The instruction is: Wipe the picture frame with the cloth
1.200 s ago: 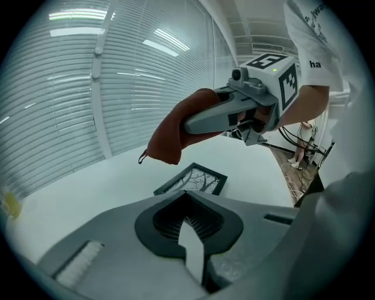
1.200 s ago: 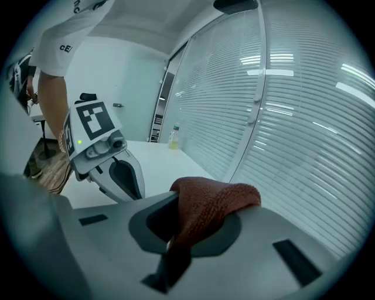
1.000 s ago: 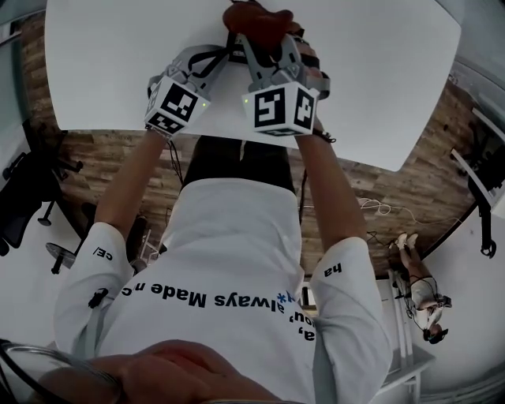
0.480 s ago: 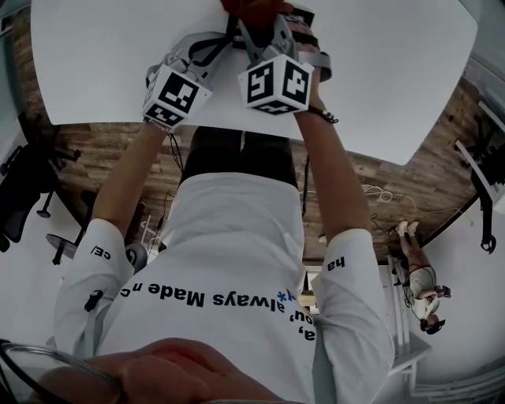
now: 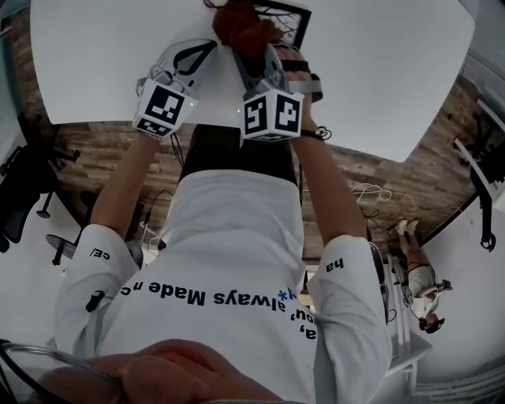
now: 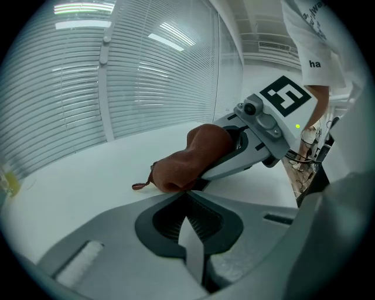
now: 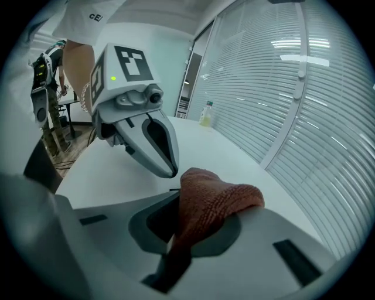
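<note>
Frame (image 5: pixel 286 22) lies on the table (image 5: pixel 379 71), with the cloth (image 5: pixel 241 28) bunched over its left end. The right gripper (image 5: pixel 254 57) is clenched on the cloth. The left gripper (image 6: pixel 187 196) is closed on nothing, just beside it. Wiping seems under way; the next move calls for dragging the cloth across the frame with light pressure.

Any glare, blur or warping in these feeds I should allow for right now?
Head view: fisheye bows the table edge, and the picture frame is cut by the top border. Left gripper view: blinds curve heavily, corners vignette dark. Right gripper view: the cloth in the right hand-held gripper is sharp; light streaks glare on the blinds.
</note>
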The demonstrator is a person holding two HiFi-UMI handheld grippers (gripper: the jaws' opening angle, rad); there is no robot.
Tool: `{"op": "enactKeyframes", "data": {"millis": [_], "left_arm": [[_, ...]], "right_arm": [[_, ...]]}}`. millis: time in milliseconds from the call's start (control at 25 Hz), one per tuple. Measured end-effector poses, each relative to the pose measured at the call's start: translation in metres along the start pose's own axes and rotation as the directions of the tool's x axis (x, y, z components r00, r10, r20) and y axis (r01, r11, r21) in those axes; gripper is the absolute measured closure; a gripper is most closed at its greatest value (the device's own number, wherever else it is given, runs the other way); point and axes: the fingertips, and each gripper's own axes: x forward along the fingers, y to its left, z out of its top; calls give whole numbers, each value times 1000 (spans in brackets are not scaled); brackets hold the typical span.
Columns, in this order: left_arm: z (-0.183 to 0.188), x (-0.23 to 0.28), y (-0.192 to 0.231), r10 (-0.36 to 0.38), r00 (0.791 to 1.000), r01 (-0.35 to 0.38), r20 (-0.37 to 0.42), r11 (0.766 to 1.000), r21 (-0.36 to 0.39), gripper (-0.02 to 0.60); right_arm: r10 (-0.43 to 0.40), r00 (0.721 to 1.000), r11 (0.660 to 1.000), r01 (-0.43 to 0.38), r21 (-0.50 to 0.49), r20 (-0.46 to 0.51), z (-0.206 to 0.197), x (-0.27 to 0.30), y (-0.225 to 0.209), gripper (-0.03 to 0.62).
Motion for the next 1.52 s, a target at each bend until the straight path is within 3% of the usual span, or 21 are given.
{"op": "enactKeyframes", "data": {"millis": [320,800,920,1200,1520], "left_arm": [[0,1,-12,-13,1000,13,-2,1000,-13,579],[13,25,-3,-4,1000,3,13,999,38,578],[7,32,-2,-12,1000,12,-7,999,40,578],[5,30,1,-18,1000,18,-8,1000,20,580],[6,34,0,-1,1000,1,-15,1000,9,578]], "right_arm": [[24,1000,998,-25,-50,-10,-2,-9,21,563],[-140,990,987,138,-76,-22,-11,10,-67,563],[-124,992,989,122,-82,-24,-16,18,-72,563],[-80,997,997,79,19,14,-19,21,-71,563],[-34,999,999,33,-37,-21,-25,17,-41,563]]}}
